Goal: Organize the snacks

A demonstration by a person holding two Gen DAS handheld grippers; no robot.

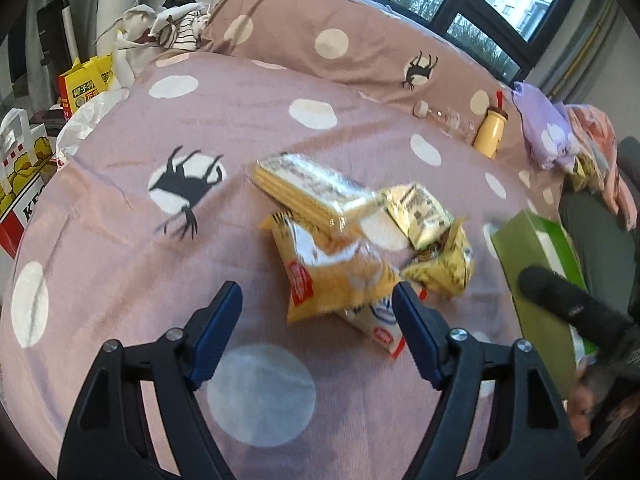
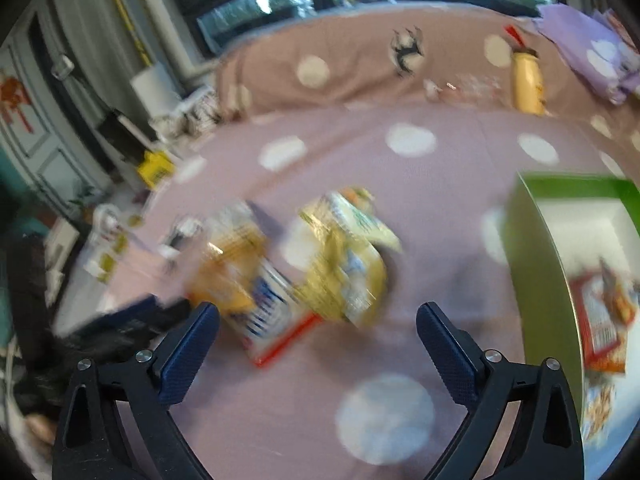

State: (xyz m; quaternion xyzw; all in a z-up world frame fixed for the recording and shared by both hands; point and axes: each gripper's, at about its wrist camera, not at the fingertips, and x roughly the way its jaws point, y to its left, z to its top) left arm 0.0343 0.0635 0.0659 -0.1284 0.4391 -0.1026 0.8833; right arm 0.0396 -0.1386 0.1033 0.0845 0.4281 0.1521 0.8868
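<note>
Open left gripper (image 1: 318,304) jaws, snack packets (image 1: 352,236) beyond

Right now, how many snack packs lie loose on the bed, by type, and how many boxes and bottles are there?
Wafer packs: 1
Orange-yellow snack bags: 1
Pale yellow snack bags: 2
Blue-and-white packs: 1
Green boxes: 1
Yellow bottles: 1
Clear bottles: 1
Total: 8

The right hand-held gripper (image 2: 318,316) hangs with jaws wide and empty over blurred snack packets (image 2: 296,268) on a spotted bedspread (image 2: 440,208), a green box (image 2: 536,248) beside them.
</note>
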